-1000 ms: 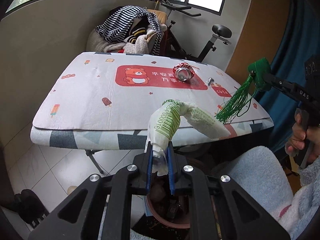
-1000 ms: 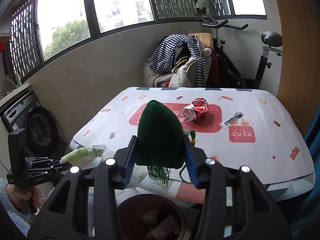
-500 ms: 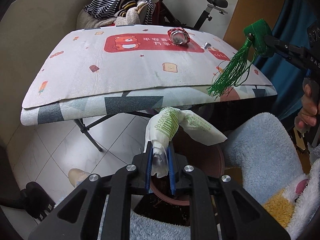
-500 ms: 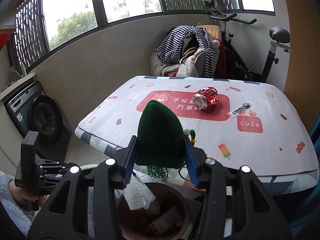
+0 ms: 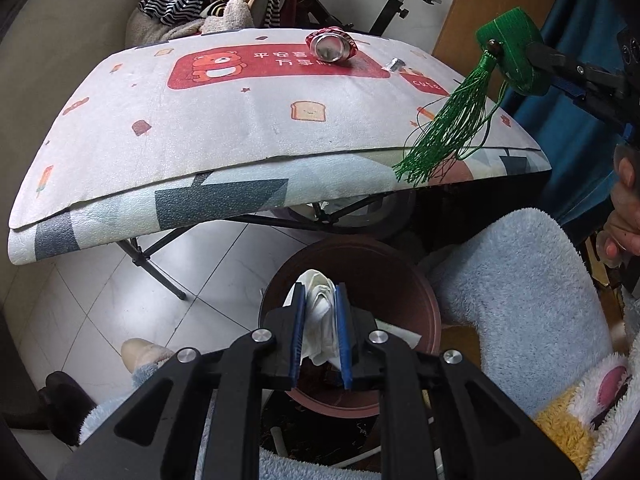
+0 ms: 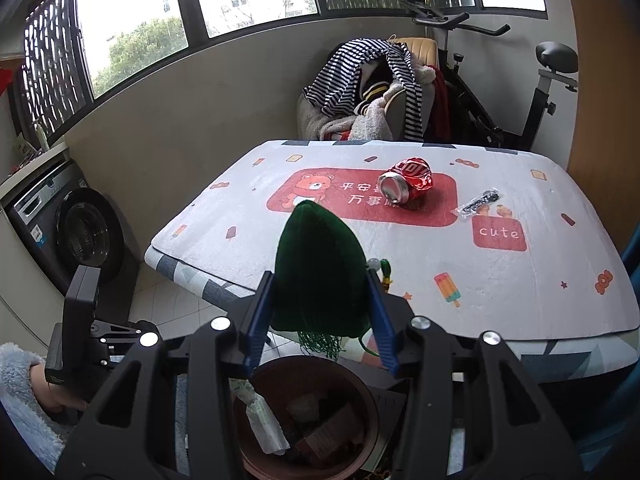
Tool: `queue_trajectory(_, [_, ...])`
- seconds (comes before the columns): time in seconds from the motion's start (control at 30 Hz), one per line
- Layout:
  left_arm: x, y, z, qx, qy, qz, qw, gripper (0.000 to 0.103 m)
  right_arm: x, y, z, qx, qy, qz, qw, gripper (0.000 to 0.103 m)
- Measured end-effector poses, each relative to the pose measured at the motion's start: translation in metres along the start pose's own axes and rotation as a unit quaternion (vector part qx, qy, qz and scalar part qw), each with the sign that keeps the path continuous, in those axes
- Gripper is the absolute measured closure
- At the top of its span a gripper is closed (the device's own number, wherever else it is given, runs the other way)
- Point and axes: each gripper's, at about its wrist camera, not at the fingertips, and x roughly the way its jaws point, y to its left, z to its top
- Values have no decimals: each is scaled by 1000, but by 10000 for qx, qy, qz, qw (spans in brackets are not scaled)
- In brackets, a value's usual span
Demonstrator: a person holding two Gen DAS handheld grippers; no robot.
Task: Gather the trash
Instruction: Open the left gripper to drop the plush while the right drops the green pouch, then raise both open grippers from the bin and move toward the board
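Observation:
My left gripper is shut on a crumpled white wrapper, which now hangs down into the brown round bin on the floor. My right gripper is shut on a dark green tasselled ornament, held above the bin; it also shows in the left wrist view with its tassel hanging. A crushed red can and a small clear wrapper lie on the table.
The bin holds paper and other scraps. A chair piled with striped clothes and an exercise bike stand behind the table. A washing machine stands at the left. A light blue fleece lies beside the bin.
My left gripper has tilted down over the bin, and the wrapper now hangs inside it instead of sticking up. The right gripper has stayed above the bin with the ornament.

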Motion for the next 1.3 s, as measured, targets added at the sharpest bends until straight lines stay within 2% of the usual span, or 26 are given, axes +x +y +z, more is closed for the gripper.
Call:
queue_trajectory(0.27, [10, -6, 10, -80, -14, -101, 9999, 85, 1, 0, -3, -1, 56, -21, 10000, 56])
queue_trajectory(0.3, [10, -7, 11, -80, -27, -101, 9999, 79, 1, 0, -4, 0, 67, -22, 10000, 56])
queue_trajectory(0.33, [10, -8, 12, -84, -53, -99, 9999, 69, 2, 0, -4, -1, 80, -22, 10000, 56])
queue_trajectory(0.43, [8, -9, 16, -108, -141, -119, 9998, 51, 3, 1, -6, -10, 113, -26, 9999, 56])
queue_trajectory(0.57, [3, -7, 20, -160, -251, -12, 9996, 34, 4, 1, -9, -26, 195, 14, 9998, 56])
queue_trajectory(0.63, [-1, -4, 21, -232, -317, 124, 9992, 21, 7, 3, -11, -54, 317, 94, 9994, 56])
queue_trajectory(0.73, [-6, 3, 22, -348, -400, 286, 9982, 13, 10, 6, -17, -149, 523, 208, 9983, 55])
queue_trajectory(0.9, [-16, 20, 22, -622, -545, 476, 9954, 11, 23, 17, -34, -368, 1003, 381, 9935, 55])
queue_trajectory(1.1, [-25, 36, 22, -851, -653, 606, 9924, 10, 46, 28, -59, -440, 1668, 351, 9844, 51])
queue_trajectory(1.2, [-27, 42, 21, -951, -683, 630, 9911, 10, 56, 30, -66, -402, 1848, 398, 9812, 51])
queue_trajectory(1.27, [-28, 45, 20, -1009, -699, 629, 9905, 10, 60, 31, -69, -381, 1888, 427, 9803, 48])
queue_trajectory(1.3, [-29, 46, 20, -1027, -712, 627, 9902, 10, 62, 32, -69, -378, 1900, 408, 9802, 42])
